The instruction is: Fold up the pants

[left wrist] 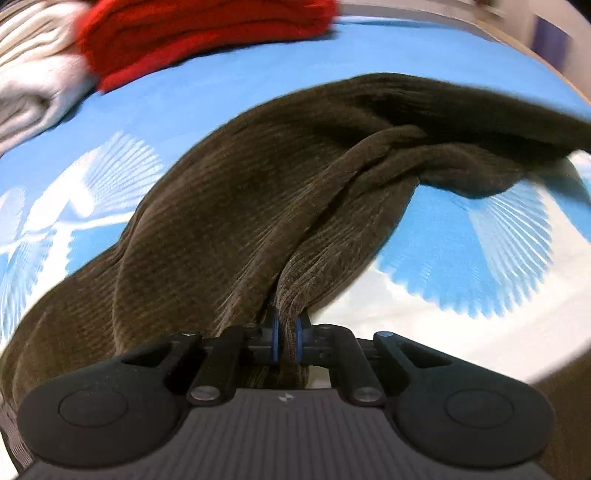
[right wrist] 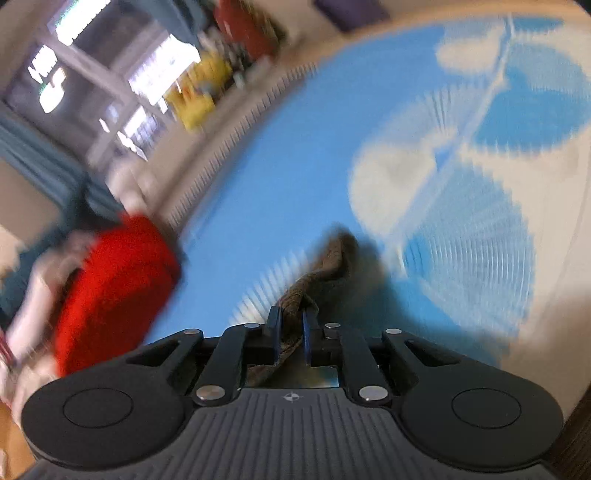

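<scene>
Dark olive-brown corduroy pants [left wrist: 240, 206] hang lifted over the blue and white patterned cloth [left wrist: 207, 92]. My left gripper [left wrist: 287, 332] is shut on a bunched edge of the pants, and the fabric stretches away to the upper right. My right gripper [right wrist: 292, 328] is shut on another edge of the pants [right wrist: 314, 277]; only a short brown fold shows past its fingers. The right wrist view is blurred by motion.
A folded red garment [left wrist: 199, 33] and a folded white garment [left wrist: 33, 77] lie at the far left of the cloth. The red one also shows in the right wrist view [right wrist: 110, 288]. The surface's wooden edge [left wrist: 517, 48] runs at the far right.
</scene>
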### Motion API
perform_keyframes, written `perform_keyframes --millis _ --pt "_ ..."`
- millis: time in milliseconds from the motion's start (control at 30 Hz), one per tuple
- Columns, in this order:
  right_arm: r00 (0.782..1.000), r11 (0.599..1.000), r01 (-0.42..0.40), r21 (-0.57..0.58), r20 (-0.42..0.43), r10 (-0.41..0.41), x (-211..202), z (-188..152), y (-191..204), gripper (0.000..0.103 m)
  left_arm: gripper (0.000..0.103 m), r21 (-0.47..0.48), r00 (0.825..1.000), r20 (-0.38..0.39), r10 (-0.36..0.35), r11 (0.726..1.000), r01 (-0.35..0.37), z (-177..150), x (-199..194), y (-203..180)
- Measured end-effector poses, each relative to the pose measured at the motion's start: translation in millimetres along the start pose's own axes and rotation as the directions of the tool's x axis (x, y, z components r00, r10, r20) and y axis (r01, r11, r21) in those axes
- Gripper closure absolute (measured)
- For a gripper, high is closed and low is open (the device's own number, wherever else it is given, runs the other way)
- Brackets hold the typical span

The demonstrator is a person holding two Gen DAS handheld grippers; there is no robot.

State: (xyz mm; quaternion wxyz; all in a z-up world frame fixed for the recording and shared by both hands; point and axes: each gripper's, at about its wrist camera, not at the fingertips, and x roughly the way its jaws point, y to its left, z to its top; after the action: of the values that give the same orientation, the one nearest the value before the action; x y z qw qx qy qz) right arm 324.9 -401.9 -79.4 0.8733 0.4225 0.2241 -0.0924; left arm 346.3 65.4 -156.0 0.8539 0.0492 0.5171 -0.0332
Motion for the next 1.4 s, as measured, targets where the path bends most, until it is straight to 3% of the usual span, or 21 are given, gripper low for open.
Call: perform_keyframes --millis 100,167,233,267,333,367,467,567,633,667,700,800,900,1000,1067,1167,1300,1367,1400 --pt "0.984 1.000 -0.016 0.024 0.178 0.011 -40 38 9 0.093 0.094 0.170 0.994 -0.026 -0.109 0.979 0.112 -6 -14 -10" --pt "0.956 1.000 0.009 0.010 0.295 -0.011 -59 55 11 0.093 0.094 0.249 0.987 -0.060 -0.149 0.955 0.159 -15 -18 -14" --pt "0.940 0.997 0.067 -0.034 0.337 -0.052 -55 66 8 0.086 0.094 0.311 0.973 -0.112 -0.200 0.923 0.225 -24 -19 -18" --pt "0.945 0.995 0.094 -0.045 0.319 -0.075 -47 68 2 0.084 0.094 0.338 0.969 -0.127 -0.211 0.909 0.242 -27 -19 -20" --pt "0.959 0.992 0.125 -0.014 0.258 -0.118 -29 67 -18 0.063 0.094 0.379 0.965 -0.143 -0.219 0.889 0.258 -33 -21 -22" --pt "0.965 0.991 0.135 -0.009 0.227 -0.129 -23 63 -29 0.059 0.094 0.381 0.964 -0.146 -0.223 0.886 0.263 -33 -21 -22" --pt "0.958 0.970 0.243 -0.005 0.156 -0.239 -12 53 -50 0.056 0.093 0.372 0.958 -0.153 -0.242 0.884 0.282 -31 -24 -19" --pt "0.926 0.929 0.370 0.003 0.080 -0.369 -11 42 -70 0.055 0.093 0.381 0.952 -0.156 -0.262 0.874 0.303 -35 -29 -17" --pt "0.922 0.921 0.388 -0.033 0.037 -0.386 -11 31 -76 0.054 0.092 0.381 0.950 -0.156 -0.270 0.871 0.310 -36 -29 -21" --pt "0.923 0.921 0.384 -0.067 0.000 -0.385 -4 24 -75 0.054 0.083 0.372 0.948 -0.154 -0.278 0.872 0.317 -35 -29 -20" --pt "0.927 0.924 0.367 -0.108 -0.038 -0.372 1 16 -71 0.054 0.069 0.342 0.940 -0.152 -0.304 0.876 0.339 -33 -29 -16" --pt "0.932 0.944 0.251 -0.214 -0.210 -0.295 22 -10 -50 0.054 0.062 0.199 0.928 -0.070 -0.366 0.906 0.373 -18 -35 3" --pt "0.903 0.952 0.165 -0.258 -0.349 -0.251 39 -41 -26 0.054 0.062 -0.005 0.924 0.006 -0.383 0.924 0.383 -3 -35 32" --pt "0.869 0.970 0.135 -0.203 -0.446 -0.215 52 -64 -9 0.051 0.062 -0.176 0.925 0.022 -0.379 0.910 0.377 2 -22 50" --pt "0.856 0.973 0.141 -0.180 -0.472 -0.211 60 -74 0 0.051 0.062 -0.270 0.929 0.010 -0.370 0.894 0.359 3 -10 58" --pt "0.831 0.959 0.219 -0.180 -0.481 -0.280 69 -89 9 0.049 0.062 -0.401 0.934 -0.018 -0.356 0.858 0.320 3 8 65" --pt "0.810 0.932 0.297 -0.205 -0.462 -0.360 79 -95 17 0.049 0.062 -0.476 0.945 -0.044 -0.323 0.838 0.265 6 22 70" --pt "0.795 0.904 0.340 -0.260 -0.434 -0.424 79 -97 20 0.058 0.065 -0.483 0.951 -0.071 -0.302 0.844 0.232 8 26 68" --pt "0.788 0.888 0.366 -0.278 -0.416 -0.455 78 -98 22 0.070 0.077 -0.480 0.955 -0.083 -0.285 0.851 0.212 9 26 68"
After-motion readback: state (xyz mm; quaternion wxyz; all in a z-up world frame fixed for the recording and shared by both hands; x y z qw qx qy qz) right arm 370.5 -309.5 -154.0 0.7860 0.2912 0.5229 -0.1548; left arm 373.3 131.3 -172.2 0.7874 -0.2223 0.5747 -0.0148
